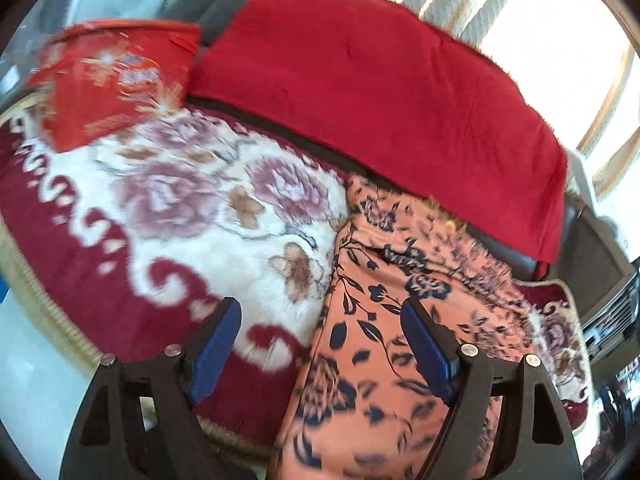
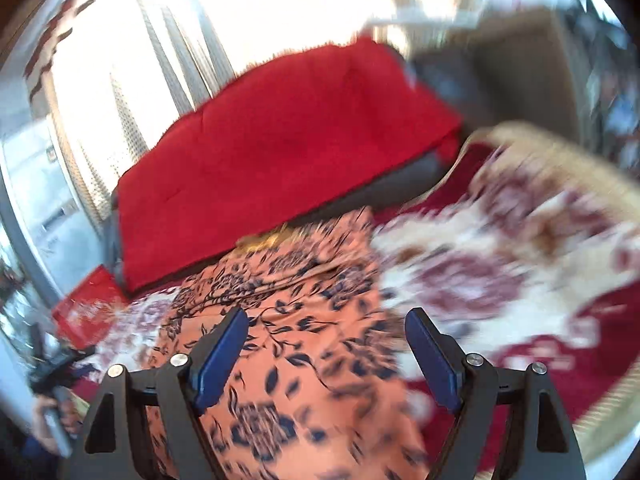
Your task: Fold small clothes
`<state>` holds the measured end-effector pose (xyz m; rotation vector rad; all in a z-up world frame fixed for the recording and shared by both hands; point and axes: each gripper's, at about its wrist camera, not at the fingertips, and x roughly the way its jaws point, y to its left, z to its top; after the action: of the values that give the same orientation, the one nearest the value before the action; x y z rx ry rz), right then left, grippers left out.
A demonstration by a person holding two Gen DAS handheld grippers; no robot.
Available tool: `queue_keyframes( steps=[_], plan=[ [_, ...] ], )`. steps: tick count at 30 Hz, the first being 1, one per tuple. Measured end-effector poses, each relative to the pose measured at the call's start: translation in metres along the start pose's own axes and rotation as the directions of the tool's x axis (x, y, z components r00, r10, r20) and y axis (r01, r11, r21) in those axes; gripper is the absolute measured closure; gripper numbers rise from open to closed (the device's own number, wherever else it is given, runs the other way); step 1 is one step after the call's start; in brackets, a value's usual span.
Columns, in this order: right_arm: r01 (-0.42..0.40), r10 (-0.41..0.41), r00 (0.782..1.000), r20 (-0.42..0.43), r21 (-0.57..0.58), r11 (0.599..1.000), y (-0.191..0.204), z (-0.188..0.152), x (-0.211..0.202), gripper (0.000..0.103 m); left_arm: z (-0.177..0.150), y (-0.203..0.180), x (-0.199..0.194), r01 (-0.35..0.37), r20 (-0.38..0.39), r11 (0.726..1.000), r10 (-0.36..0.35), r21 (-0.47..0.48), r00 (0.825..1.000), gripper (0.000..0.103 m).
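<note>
Underfoot we have a round floral rug (image 1: 168,216), cream and maroon with a fringed edge, and on it lies the garment we mean to fold: a salmon-orange cloth with a dark navy flower print (image 1: 380,340).

Nearest to us, the left gripper (image 1: 322,350) hangs with its jaws wide and nothing between the blue pads; the rug shows under one finger and the printed cloth under the other. The right gripper (image 2: 326,354) is equally wide and empty, and sits directly over the floral cloth (image 2: 288,320).

What matters for the coming grasp is the lie of the cloth. In both views it runs as a long strip away from us, from just below the fingers to the cushion beyond, so its long axis lies roughly along the line both grippers point. From the left gripper it sits ahead and a little toward the right finger; the right gripper has it squarely ahead, so we judge the right hand better placed. Both pictures are smeared, so we cannot tell where its edges lie.

Farther off, a red fleece cushion (image 1: 380,92) borders the cloth's far end, with a red printed box (image 1: 112,80) beside it. Bright curtained windows (image 2: 168,40) close the background.
</note>
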<state>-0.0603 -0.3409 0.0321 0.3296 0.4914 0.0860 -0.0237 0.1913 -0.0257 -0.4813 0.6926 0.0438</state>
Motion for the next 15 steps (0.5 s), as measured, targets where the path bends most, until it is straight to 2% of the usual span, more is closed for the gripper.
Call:
queue_keyframes(
  steps=[2, 4, 5, 6, 7, 8, 9, 10, 11, 12, 13, 15],
  plan=[
    [0.065, -0.055, 0.993, 0.104, -0.098, 0.993, 0.015, 0.006, -0.051, 0.02, 0.003, -0.003, -0.033, 0.011, 0.049, 1.0, -0.011, 0.016, 0.999, 0.021],
    [0.095, -0.064, 0.978, 0.2, -0.153, 0.984, 0.024, 0.019, -0.091, 0.02, 0.007, -0.01, -0.062, 0.019, 0.114, 0.999, -0.024, 0.047, 0.993, 0.021],
    [0.103, -0.058, 0.966, 0.253, -0.17, 0.98, 0.03, 0.025, -0.11, 0.019, 0.01, -0.015, -0.075, 0.034, 0.148, 0.998, -0.042, 0.059, 0.988, 0.017],
    [0.102, -0.042, 0.952, 0.303, -0.183, 0.978, 0.036, 0.03, -0.126, 0.016, 0.01, -0.017, -0.082, 0.046, 0.162, 0.997, -0.057, 0.065, 0.985, 0.014],
    [0.091, -0.024, 0.946, 0.324, -0.193, 0.977, 0.039, 0.034, -0.134, 0.004, 0.009, -0.019, -0.083, 0.049, 0.161, 0.997, -0.059, 0.066, 0.985, 0.011],
    [0.073, -0.01, 0.952, 0.307, -0.196, 0.978, 0.039, 0.036, -0.131, 0.0, 0.006, -0.018, -0.08, 0.05, 0.147, 0.997, -0.058, 0.053, 0.988, 0.01],
    [0.056, -0.003, 0.962, 0.274, -0.186, 0.981, 0.036, 0.035, -0.125, 0.0, 0.002, -0.017, -0.076, 0.056, 0.123, 0.998, -0.06, 0.039, 0.991, 0.01],
    [0.023, 0.007, 0.981, 0.192, -0.154, 0.988, 0.026, 0.033, -0.111, 0.0, -0.006, -0.014, -0.064, 0.061, 0.077, 0.998, -0.062, 0.021, 0.995, 0.01],
    [-0.017, 0.025, 0.997, 0.078, -0.104, 0.994, 0.013, 0.027, -0.087, 0.0, -0.014, -0.011, -0.053, 0.05, 0.029, 0.999, -0.05, 0.007, 0.998, 0.01],
    [-0.057, 0.055, 0.997, -0.053, -0.021, 0.998, -0.005, 0.015, -0.055, 0.0, -0.023, -0.008, -0.04, 0.027, -0.032, 1.0, -0.027, -0.009, 0.999, 0.011],
    [-0.079, 0.089, 0.983, -0.159, 0.069, 0.994, -0.023, 0.0, -0.025, 0.003, -0.036, -0.003, -0.023, 0.021, -0.1, 0.999, -0.024, -0.03, 0.995, 0.011],
    [-0.051, 0.121, 0.939, -0.322, 0.217, 0.975, -0.058, -0.036, 0.023, 0.019, -0.058, 0.002, -0.002, 0.004, -0.187, 0.999, -0.014, -0.051, 0.982, 0.011]
  ],
)
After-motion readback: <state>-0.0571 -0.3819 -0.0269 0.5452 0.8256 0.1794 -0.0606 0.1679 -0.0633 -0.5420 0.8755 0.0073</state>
